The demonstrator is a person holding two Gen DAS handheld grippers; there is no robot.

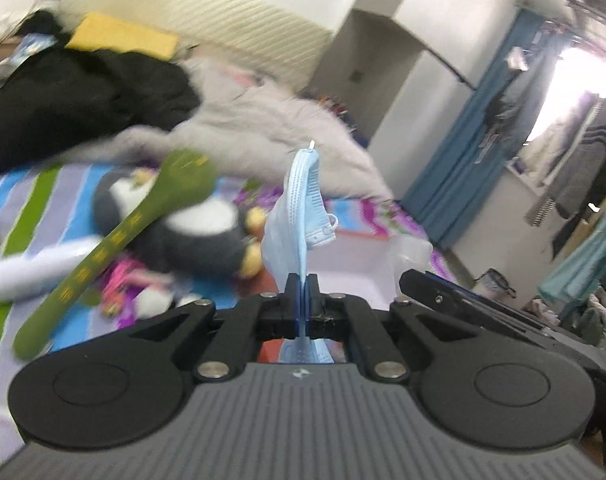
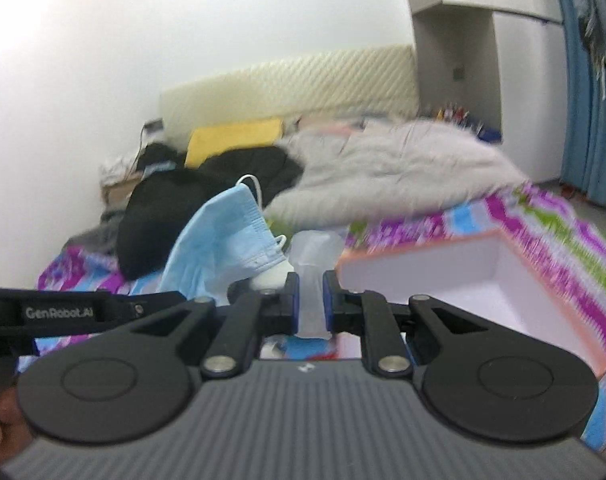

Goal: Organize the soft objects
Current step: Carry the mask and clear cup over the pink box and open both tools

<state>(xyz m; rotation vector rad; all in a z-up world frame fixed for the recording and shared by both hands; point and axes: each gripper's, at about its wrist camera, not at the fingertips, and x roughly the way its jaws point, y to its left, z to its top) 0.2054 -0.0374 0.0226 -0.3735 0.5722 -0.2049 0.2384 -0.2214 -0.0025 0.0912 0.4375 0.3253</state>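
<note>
Left gripper [image 1: 301, 280] pressed together on a blue mask [image 1: 299, 204], at centre of the left view, mask standing up above the pads. Right gripper [image 2: 311, 284] narrowly spread around a clear plastic piece [image 2: 313, 256], at centre of the right view; contact with the pads unclear through blur. Same mask seen left of centre in the right view. White box [image 2: 455, 276] with orange rim at right there, on a striped sheet [image 2: 543, 224]. Penguin toy [image 1: 191, 224] and green strap [image 1: 115, 240] at left of the left view. Black clothes [image 1: 83, 96] and grey fur [image 1: 263, 120] at upper left
</note>
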